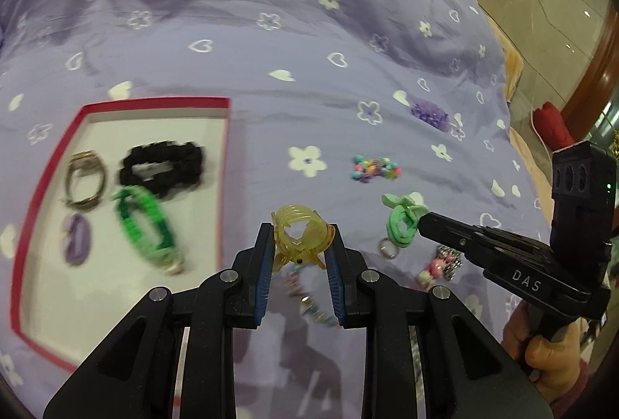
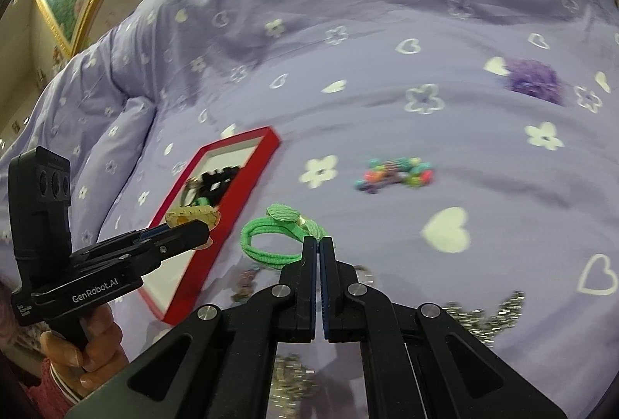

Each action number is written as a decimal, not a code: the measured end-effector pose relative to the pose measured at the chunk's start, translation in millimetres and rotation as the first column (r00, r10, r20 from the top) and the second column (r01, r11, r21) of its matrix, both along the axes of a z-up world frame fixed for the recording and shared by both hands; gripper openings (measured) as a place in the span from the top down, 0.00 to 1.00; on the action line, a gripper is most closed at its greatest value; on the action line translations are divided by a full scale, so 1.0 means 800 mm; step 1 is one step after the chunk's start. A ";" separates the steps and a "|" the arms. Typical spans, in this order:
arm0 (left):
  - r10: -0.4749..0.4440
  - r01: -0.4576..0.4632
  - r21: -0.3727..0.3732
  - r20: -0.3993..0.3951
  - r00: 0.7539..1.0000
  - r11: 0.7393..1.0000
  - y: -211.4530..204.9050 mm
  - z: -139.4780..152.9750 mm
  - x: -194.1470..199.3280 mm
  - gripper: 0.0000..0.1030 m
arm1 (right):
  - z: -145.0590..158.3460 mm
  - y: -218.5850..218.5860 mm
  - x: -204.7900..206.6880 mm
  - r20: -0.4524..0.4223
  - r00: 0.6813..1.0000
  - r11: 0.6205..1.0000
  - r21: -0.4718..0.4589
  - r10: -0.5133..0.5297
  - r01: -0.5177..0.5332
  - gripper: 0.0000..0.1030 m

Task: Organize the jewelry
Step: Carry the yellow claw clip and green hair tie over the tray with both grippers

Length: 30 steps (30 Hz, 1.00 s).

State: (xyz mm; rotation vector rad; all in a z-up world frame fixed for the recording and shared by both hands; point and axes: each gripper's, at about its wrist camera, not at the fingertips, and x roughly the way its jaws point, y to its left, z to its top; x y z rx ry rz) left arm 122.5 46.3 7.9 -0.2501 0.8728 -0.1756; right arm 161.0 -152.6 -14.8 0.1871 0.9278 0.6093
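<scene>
My left jaws (image 1: 298,249) clamp a translucent yellow plastic claw clip (image 1: 300,239); my right jaws (image 2: 318,245) pinch a green fabric hair tie (image 2: 271,239).

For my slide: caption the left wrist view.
Left gripper carries a yellow claw clip toward the red tray.

The red tray (image 1: 226,163) has bare floor along its near right side. Beads (image 1: 374,168) and, seemingly, chains (image 2: 487,314) clutter the bedspread (image 1: 271,43) elsewhere.
</scene>
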 end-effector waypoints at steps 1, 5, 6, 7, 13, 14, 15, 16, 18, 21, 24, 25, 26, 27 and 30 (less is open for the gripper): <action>0.008 -0.008 0.001 0.002 1.000 1.000 0.006 0.001 -0.005 0.77 | 0.000 0.007 -0.002 0.001 1.000 1.000 -0.001 0.011 -0.011 0.99; 0.049 -0.049 0.008 0.007 0.999 0.999 0.035 0.002 -0.023 0.77 | 0.002 0.040 -0.010 0.003 0.998 0.998 -0.003 0.059 -0.059 0.99; 0.056 -0.056 0.011 0.007 0.998 0.998 0.041 0.002 -0.026 0.77 | 0.002 0.046 -0.012 0.004 0.998 0.998 -0.003 0.068 -0.068 0.99; 0.063 -0.063 0.014 0.007 0.998 0.998 0.047 0.001 -0.030 0.77 | 0.002 0.052 -0.014 0.004 0.997 0.997 -0.003 0.077 -0.077 0.99; 0.125 -0.125 0.032 0.003 0.992 0.992 0.092 -0.003 -0.049 0.77 | 0.005 0.096 -0.022 0.007 0.990 0.990 -0.006 0.140 -0.140 0.99; 0.136 -0.136 0.032 0.001 0.991 0.990 0.100 -0.004 -0.051 0.77 | 0.005 0.105 -0.023 0.008 0.988 0.988 -0.007 0.153 -0.153 0.99; 0.147 -0.147 0.033 0.000 0.989 0.989 0.107 -0.005 -0.053 0.77 | 0.006 0.112 -0.024 0.009 0.987 0.987 -0.009 0.163 -0.163 0.99; 0.156 -0.156 0.035 -0.002 0.988 0.987 0.114 -0.006 -0.056 0.77 | 0.006 0.122 -0.024 0.010 0.984 0.984 -0.010 0.177 -0.177 0.99; 0.173 -0.173 0.040 -0.005 0.985 0.984 0.127 -0.008 -0.060 0.77 | 0.005 0.137 -0.026 0.009 0.980 0.980 -0.013 0.198 -0.198 0.99; 0.196 -0.195 0.041 -0.010 0.981 0.980 0.143 -0.012 -0.064 0.77 | 0.004 0.158 -0.030 0.008 0.973 0.973 -0.022 0.229 -0.229 0.99; 0.214 -0.213 0.040 -0.015 0.977 0.976 0.157 -0.017 -0.066 0.77 | 0.001 0.177 -0.033 0.006 0.967 0.967 -0.032 0.254 -0.254 0.99; 0.218 -0.217 0.041 -0.017 0.976 0.975 0.160 -0.019 -0.066 0.77 | 0.000 0.182 -0.033 0.005 0.965 0.965 -0.037 0.261 -0.260 0.99; 0.222 -0.221 0.041 -0.019 0.975 0.974 0.164 -0.020 -0.066 0.77 | -0.001 0.187 -0.033 0.003 0.964 0.963 -0.042 0.268 -0.267 0.99; 0.226 -0.225 0.043 -0.021 0.974 0.973 0.166 -0.022 -0.066 0.77 | -0.003 0.193 -0.032 -0.001 0.962 0.961 -0.049 0.274 -0.274 0.99; 0.232 -0.231 0.048 -0.032 0.972 0.972 0.173 -0.029 -0.062 0.77 | -0.008 0.209 -0.032 -0.010 0.956 0.954 -0.069 0.292 -0.292 0.99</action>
